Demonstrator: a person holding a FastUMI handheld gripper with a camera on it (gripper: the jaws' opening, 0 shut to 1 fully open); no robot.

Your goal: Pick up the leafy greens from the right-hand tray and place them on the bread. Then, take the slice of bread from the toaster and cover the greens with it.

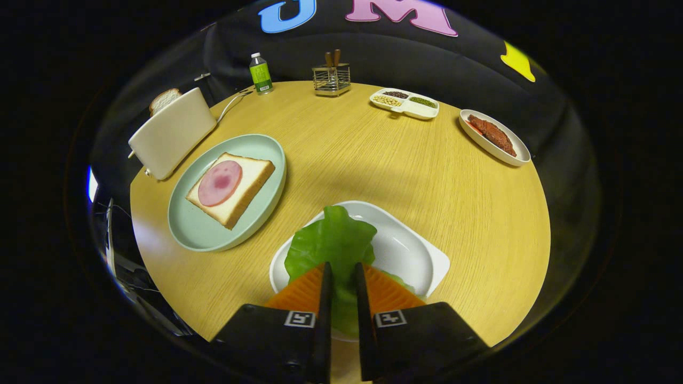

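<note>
Two claw fingers nearly closed, pinching leafy greens between them, over white tray. Bread with ham on green plate beyond, left; toaster behind.

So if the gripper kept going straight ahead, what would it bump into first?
The gripper already has the green leafy lettuce between its nearly closed fingers, over the white tray. Straight on, it would push deeper into that leaf, then probably the tray's far rim; depth is hard to judge.
</note>
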